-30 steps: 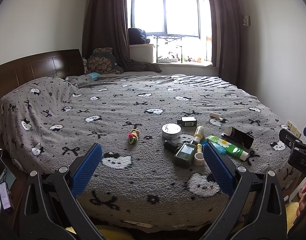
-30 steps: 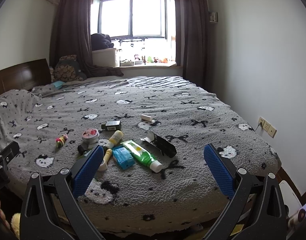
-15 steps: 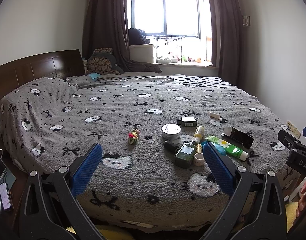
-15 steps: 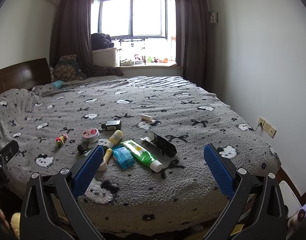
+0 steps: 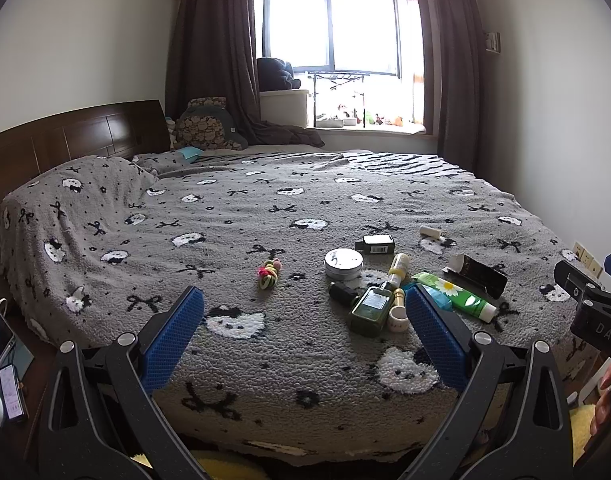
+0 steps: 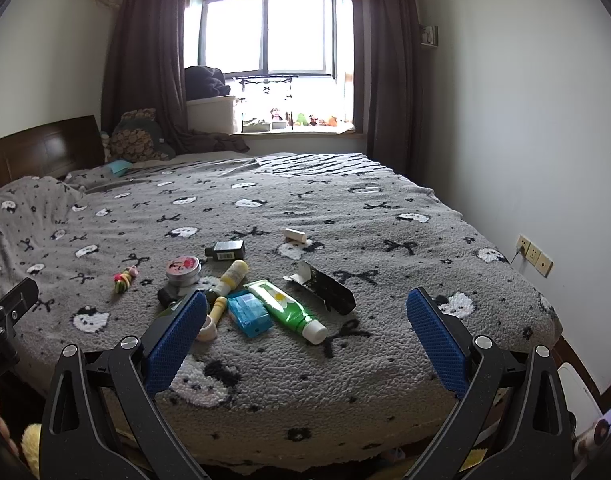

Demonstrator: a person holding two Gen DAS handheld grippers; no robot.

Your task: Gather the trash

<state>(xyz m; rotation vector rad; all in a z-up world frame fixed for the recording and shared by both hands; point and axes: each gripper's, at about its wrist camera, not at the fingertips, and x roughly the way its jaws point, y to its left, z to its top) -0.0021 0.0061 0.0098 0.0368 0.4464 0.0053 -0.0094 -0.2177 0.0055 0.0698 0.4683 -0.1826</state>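
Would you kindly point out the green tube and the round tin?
green tube (image 6: pixel 283 306): right wrist view, middle of its body.
round tin (image 5: pixel 343 263): left wrist view, centre of its lid.

Daylight pours in through the window (image 5: pixel 331 34) at the far wall, and its panes are blown out to plain white. The bed blanket (image 6: pixel 345 216) is evenly lit with soft, faint shadows. Both fisheye views bend the walls and curtains (image 6: pixel 145 56) strongly, with black corners. The focus is sharp; the sill's small objects wash out in glare.
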